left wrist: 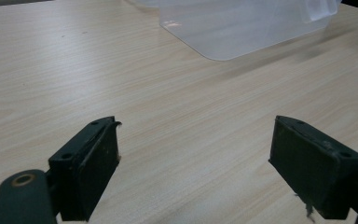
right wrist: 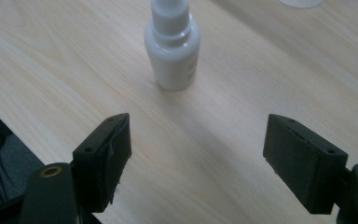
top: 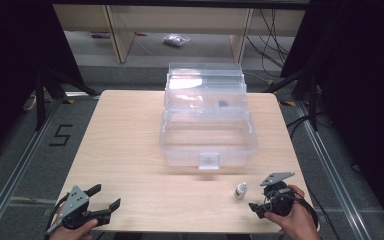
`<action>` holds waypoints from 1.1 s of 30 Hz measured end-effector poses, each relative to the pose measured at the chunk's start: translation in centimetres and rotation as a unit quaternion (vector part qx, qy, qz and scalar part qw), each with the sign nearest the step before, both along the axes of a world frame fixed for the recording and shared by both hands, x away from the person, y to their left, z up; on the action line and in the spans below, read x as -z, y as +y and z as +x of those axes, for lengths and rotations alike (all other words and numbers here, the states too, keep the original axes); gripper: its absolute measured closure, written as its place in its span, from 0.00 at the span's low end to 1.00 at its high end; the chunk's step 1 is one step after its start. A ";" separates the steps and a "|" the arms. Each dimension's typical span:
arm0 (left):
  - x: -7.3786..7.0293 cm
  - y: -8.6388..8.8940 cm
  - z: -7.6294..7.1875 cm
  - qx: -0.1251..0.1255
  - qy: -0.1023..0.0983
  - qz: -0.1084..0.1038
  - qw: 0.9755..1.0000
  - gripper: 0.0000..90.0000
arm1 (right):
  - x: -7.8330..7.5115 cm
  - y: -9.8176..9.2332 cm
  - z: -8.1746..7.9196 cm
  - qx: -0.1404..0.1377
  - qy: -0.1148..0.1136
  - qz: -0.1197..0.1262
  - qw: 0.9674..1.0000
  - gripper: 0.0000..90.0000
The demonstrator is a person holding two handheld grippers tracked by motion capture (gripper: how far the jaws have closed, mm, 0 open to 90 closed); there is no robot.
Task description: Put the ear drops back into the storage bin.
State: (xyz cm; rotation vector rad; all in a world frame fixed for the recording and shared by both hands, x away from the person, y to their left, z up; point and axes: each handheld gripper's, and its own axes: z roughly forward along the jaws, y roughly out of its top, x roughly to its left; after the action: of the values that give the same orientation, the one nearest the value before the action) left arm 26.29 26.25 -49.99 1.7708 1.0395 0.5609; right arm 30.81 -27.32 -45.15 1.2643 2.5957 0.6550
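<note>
High view: a clear plastic box [top: 207,137] with its lid up stands in the middle of the wooden table [top: 125,135]. A small white bottle [top: 240,190] stands upright near the table's front edge, right of centre, just beside the right gripper [top: 256,209], whose jaws are spread wide with nothing between them. At the front left corner the left gripper [top: 106,197] is likewise spread and empty above bare wood.

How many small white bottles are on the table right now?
1. The small white bottle stands upright on the table's near right part, in front of the clear plastic box and just left of the right gripper. The box's contents are unclear.
</note>
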 end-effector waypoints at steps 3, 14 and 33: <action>0.0 0.0 0.0 0.002 0.001 0.002 1.000 0.16 | -0.5 0.5 0.4 -0.005 0.000 -0.009 1.000 0.27; 0.0 0.0 0.0 0.001 0.000 -0.001 1.000 0.16 | -0.7 1.9 1.7 -0.032 0.013 -0.039 0.999 0.28; 0.1 -0.1 0.1 0.003 0.002 -0.003 1.000 0.16 | -0.9 4.6 4.3 -0.067 0.024 -0.085 0.994 0.34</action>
State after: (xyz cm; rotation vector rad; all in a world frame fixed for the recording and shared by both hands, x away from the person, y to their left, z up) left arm 26.37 26.17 -50.09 1.7699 1.0374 0.5508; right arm 35.10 -22.75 -44.28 1.0766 2.7268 0.4170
